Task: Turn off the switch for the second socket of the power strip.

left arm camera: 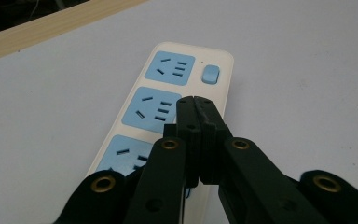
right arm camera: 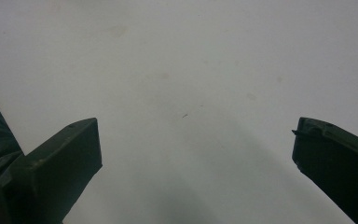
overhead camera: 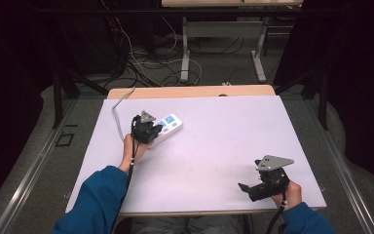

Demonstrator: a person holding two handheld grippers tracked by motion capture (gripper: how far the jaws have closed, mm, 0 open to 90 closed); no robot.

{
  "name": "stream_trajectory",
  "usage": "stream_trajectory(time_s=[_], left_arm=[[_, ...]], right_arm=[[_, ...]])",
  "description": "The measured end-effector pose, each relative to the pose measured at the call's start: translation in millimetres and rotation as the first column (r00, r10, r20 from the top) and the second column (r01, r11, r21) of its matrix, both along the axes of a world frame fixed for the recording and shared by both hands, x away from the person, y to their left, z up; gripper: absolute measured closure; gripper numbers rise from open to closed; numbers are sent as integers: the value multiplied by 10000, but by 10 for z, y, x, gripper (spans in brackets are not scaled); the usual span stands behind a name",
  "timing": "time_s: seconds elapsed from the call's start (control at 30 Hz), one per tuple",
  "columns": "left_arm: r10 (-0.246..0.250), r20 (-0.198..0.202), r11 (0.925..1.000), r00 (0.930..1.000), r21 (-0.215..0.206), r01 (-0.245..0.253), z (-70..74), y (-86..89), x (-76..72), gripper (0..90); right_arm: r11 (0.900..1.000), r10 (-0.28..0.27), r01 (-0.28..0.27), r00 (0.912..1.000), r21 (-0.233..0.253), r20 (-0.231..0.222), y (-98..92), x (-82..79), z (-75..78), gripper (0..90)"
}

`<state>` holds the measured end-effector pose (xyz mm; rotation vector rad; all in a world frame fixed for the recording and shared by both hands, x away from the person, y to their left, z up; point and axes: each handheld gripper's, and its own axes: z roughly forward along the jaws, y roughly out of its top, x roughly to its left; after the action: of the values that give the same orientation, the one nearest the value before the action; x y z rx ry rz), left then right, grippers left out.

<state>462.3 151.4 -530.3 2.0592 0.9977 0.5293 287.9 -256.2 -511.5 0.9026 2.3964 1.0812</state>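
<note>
Hovering over white power strip (left arm camera: 168, 116), left gripper (left arm camera: 194, 100) fingers pressed together, right gripper (right arm camera: 196, 140) fingers spread above table (overhead camera: 214, 146)

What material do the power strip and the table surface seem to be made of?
Power strip: likely smooth moulded plastic, cream body with matte blue socket faces and a blue switch. Table surface: a pale matte sheet, perhaps laminate or a mat, over a wooden-looking edge.

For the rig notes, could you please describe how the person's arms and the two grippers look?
Both sleeves are blue. Each gripper, left and right, is black with a grey three-cornered plate on top and a dark trailing cable. The left gripper's jaw arms carry brass-coloured rivets.
</note>
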Motion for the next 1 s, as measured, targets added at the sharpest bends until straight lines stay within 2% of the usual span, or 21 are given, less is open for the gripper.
stream_trajectory(time_s=[0.13, 0.17, 0.2, 0.63, 0.7, 0.77, 1.0], left_arm=[[-58, -19, 10000, 10000, -55, 58, -20, -29, 7, 900], [-168, -135, 9999, 9998, 6, 169, -15, -27, 11, 900], [-82, -43, 10000, 10000, 37, 82, -29, -41, 14, 900], [-131, -89, 9998, 9999, 126, 132, -109, -138, 80, 900], [-146, -104, 9996, 9998, 244, 148, -116, -143, 95, 900], [-41, -107, 9998, 9999, 178, 43, -128, -155, 103, 900], [-58, -80, 9997, 10000, 257, 60, -127, -173, 137, 900]], right_arm=[[10000, -6, 6, 10000, 1, 5, -1, 1, 0, 7], [10000, -1, 1, 10000, 2, 0, -1, 1, -1, 7], [10000, 7, -7, 10000, -10, 6, -1, 1, -1, 7], [10000, 19, -20, 10000, 71, 24, 0, 5, -7, 7], [10000, -6, 5, 10000, 73, 13, 2, 7, -10, 7], [10000, -3, 3, 10000, 75, 4, 2, 9, -11, 7], [10000, 53, -53, 10000, 46, -6, -1, 5, -7, 7]])
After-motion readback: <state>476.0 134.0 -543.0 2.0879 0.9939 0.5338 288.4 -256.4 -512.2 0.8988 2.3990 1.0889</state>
